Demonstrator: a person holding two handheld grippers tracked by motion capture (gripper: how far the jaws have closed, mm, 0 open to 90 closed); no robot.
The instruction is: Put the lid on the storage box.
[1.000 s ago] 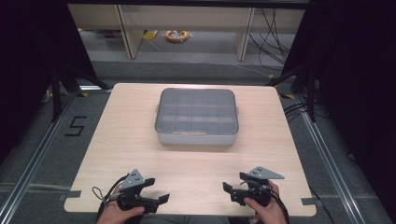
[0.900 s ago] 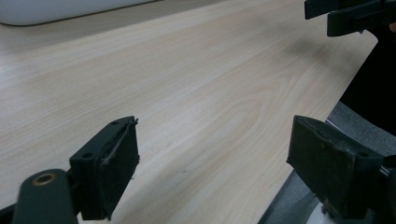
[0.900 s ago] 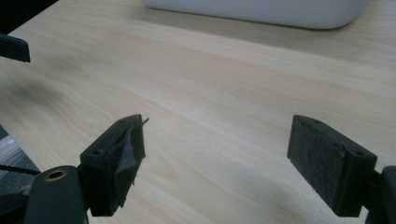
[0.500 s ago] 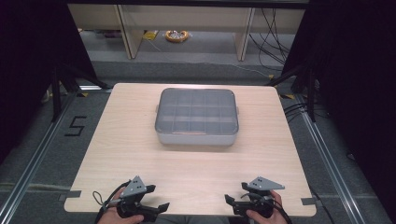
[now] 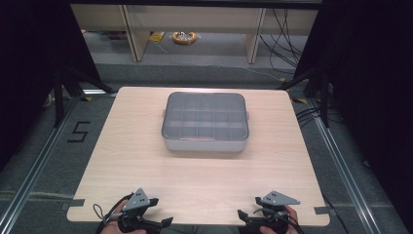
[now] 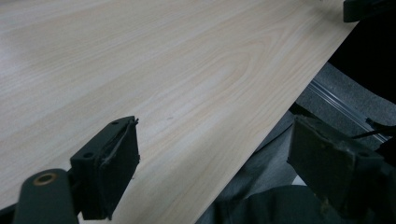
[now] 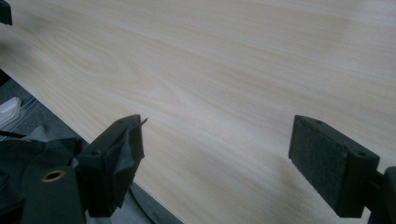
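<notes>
The compartment box point(image 5: 205, 122), grey with a clear gridded lid closed on it, sits flat just past the tabletop point(image 5: 195, 180) centre toward 12 o'clock, its long axis running 9 to 3. Bare wood surrounds it on every side, widest toward 6. At the near edge, the left tongs point(image 5: 160, 223) at 7 o'clock and the right tongs point(image 5: 246, 217) at 5 are both spread wide, holding nothing, well apart from the box. The left tongs overhang the tabletop edge.
</notes>
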